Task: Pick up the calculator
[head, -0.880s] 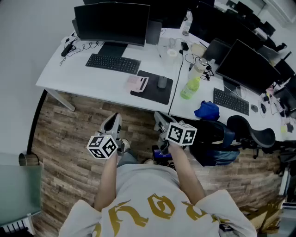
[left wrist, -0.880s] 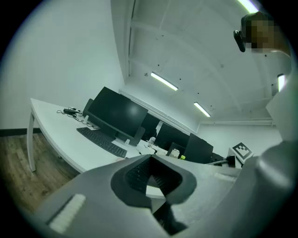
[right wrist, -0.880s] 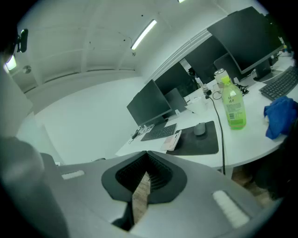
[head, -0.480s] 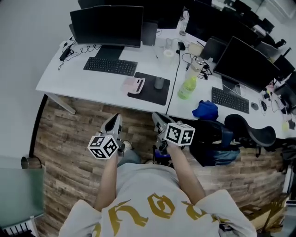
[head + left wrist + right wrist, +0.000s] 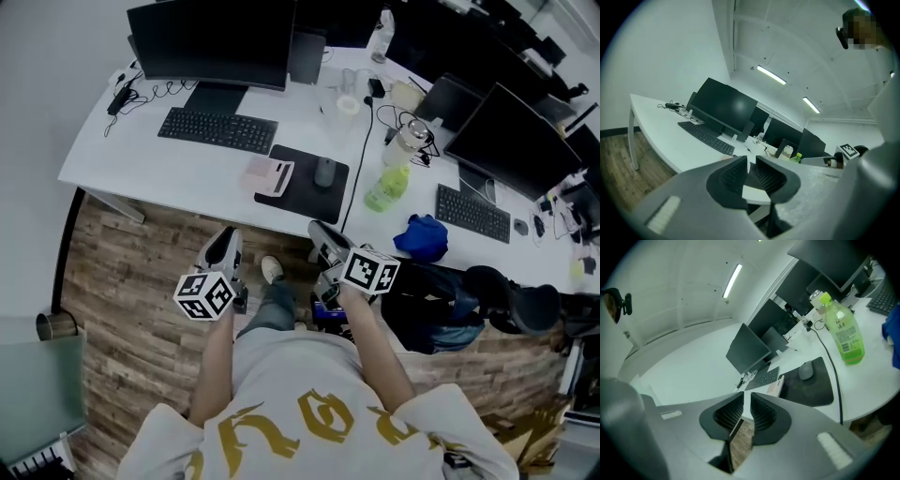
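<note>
White desk (image 5: 169, 164): calculator (image 5: 270, 175) lengthwise front-to-back

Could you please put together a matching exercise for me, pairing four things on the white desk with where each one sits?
Things:
1. pink flat calculator
2. grey computer mouse
3. green plastic bottle
4. blue crumpled cloth

Places:
A. fully on top of the black mouse mat
B. near the front edge of the white desk, right of the bottle
C. at the mat's left edge
D. upright, between the mat and the cloth

Pairs: 1-C; 2-A; 3-D; 4-B.
</note>
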`<act>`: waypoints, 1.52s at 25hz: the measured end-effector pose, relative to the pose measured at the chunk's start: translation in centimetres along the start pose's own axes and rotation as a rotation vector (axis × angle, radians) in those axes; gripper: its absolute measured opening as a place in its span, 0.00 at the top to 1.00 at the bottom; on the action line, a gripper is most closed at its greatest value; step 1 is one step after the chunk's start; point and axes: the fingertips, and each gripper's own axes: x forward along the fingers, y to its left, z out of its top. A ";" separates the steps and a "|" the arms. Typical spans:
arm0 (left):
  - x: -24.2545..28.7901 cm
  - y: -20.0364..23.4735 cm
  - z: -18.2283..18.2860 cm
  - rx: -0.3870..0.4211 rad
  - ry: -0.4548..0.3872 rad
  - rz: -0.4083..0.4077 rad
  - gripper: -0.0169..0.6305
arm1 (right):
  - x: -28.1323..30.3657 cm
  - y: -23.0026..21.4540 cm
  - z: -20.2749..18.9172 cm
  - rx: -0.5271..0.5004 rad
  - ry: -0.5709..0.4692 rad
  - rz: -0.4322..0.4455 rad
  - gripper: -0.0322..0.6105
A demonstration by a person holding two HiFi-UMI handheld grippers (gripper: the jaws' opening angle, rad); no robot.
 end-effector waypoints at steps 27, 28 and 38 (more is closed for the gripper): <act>17.5 12.8 -3.9 -0.125 0.276 0.059 0.88 | 21.8 -14.7 2.3 0.266 0.257 -0.206 0.67; 17.7 12.9 -4.0 -0.128 0.279 0.057 0.88 | 22.2 -14.7 2.2 0.264 0.268 -0.202 0.67; 19.4 13.5 -3.5 -0.143 0.291 0.043 0.88 | 23.2 -15.3 0.6 0.275 0.355 -0.209 0.74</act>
